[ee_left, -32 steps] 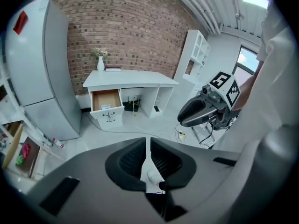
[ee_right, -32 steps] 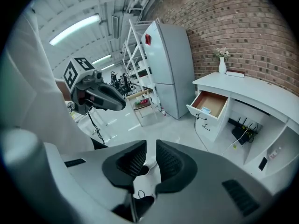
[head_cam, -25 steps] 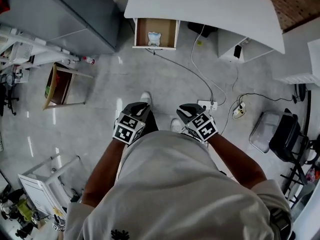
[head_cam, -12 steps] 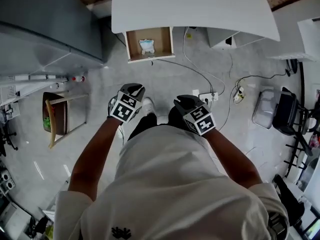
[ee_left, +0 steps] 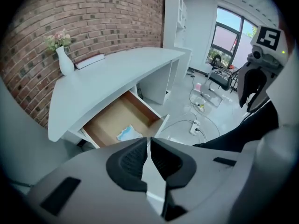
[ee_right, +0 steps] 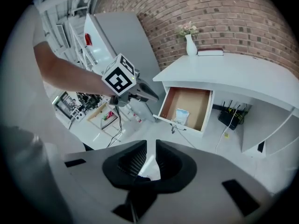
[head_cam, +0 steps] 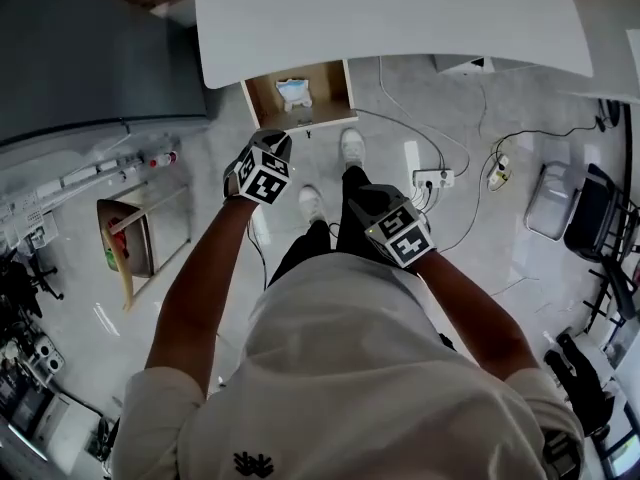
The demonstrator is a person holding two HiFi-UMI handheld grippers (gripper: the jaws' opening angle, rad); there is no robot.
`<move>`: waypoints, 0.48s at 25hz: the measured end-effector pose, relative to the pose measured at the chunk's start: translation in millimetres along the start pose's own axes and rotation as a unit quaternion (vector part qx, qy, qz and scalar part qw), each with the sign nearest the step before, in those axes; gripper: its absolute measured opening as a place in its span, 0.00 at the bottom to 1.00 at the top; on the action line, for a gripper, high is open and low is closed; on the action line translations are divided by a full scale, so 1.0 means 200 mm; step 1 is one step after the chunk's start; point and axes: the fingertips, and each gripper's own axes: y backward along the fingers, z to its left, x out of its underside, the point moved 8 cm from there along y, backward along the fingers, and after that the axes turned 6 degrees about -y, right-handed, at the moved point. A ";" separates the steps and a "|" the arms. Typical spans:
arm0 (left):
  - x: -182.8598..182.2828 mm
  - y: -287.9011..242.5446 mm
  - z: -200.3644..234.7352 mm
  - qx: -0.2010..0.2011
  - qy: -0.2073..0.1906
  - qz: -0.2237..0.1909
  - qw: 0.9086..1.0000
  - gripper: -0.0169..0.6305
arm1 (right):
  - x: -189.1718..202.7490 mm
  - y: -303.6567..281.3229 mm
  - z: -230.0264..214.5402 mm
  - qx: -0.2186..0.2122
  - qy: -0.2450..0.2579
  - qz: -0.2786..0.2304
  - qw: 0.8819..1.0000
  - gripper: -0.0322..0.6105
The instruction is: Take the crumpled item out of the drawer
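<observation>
Crumpled item (head_cam: 294,92): pale blue-white wad. Lies loose on the wooden bottom of the drawer (head_cam: 328,88), roughly mid-width. Touches no gripper, so not yet taken.

Drawer: pulled out from under the white desk (head_cam: 380,13), which leaves its inside open from above and in front. Judged ready for a reach with no further opening needed. Shows the same in the left gripper view, item (ee_left: 128,133) on the brown bottom (ee_left: 110,120), and in the right gripper view, item (ee_right: 181,116) inside the box (ee_right: 187,99).

Left gripper (head_cam: 277,140): carried ahead of the body at the end of an outstretched forearm, tips just short of the drawer front in the head view. Probably placed as the reaching tool. Points down at the drawer in its own view (ee_left: 148,146). Jaws nearly together, only a thin slit between the ribbed pads, floor visible through it, nothing held. Likely needs parting before any grasp.

Right gripper (head_cam: 365,200): held back, close to the torso, well apart from the drawer, apparently idle. Jaws in its own view (ee_right: 151,155) parted by a narrow gap, nothing between them.

Desk top: vase (ee_right: 189,45) with flowers and a flat book (ee_right: 210,52) beside it, against the brick wall.

Floor: power strip (head_cam: 433,178) and loose cables right of the drawer.
</observation>
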 end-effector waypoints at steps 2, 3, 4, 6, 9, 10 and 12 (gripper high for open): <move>-0.03 -0.17 0.09 -0.001 -0.010 0.022 1.000 0.07 | -0.04 -0.07 -0.11 -0.009 0.000 0.014 1.000 0.18; -0.03 -0.26 0.13 -0.001 -0.020 0.033 0.999 0.07 | -0.06 -0.10 -0.17 -0.011 -0.003 0.017 1.000 0.18; -0.04 -0.36 0.17 -0.003 -0.032 0.044 0.998 0.07 | -0.08 -0.13 -0.23 -0.012 -0.008 0.020 1.000 0.18; -0.03 -0.53 0.23 -0.002 -0.056 0.065 0.996 0.07 | -0.11 -0.19 -0.32 -0.013 -0.017 0.028 0.999 0.18; 0.02 -0.73 0.30 0.000 -0.084 0.093 0.992 0.07 | -0.13 -0.28 -0.42 -0.016 -0.025 0.039 0.999 0.18; 0.03 -0.79 0.33 0.001 -0.090 0.100 0.991 0.07 | -0.14 -0.31 -0.45 -0.017 -0.027 0.042 0.999 0.18; 0.06 -0.91 0.37 0.006 -0.096 0.109 0.989 0.07 | -0.17 -0.37 -0.52 -0.022 -0.033 0.048 0.998 0.18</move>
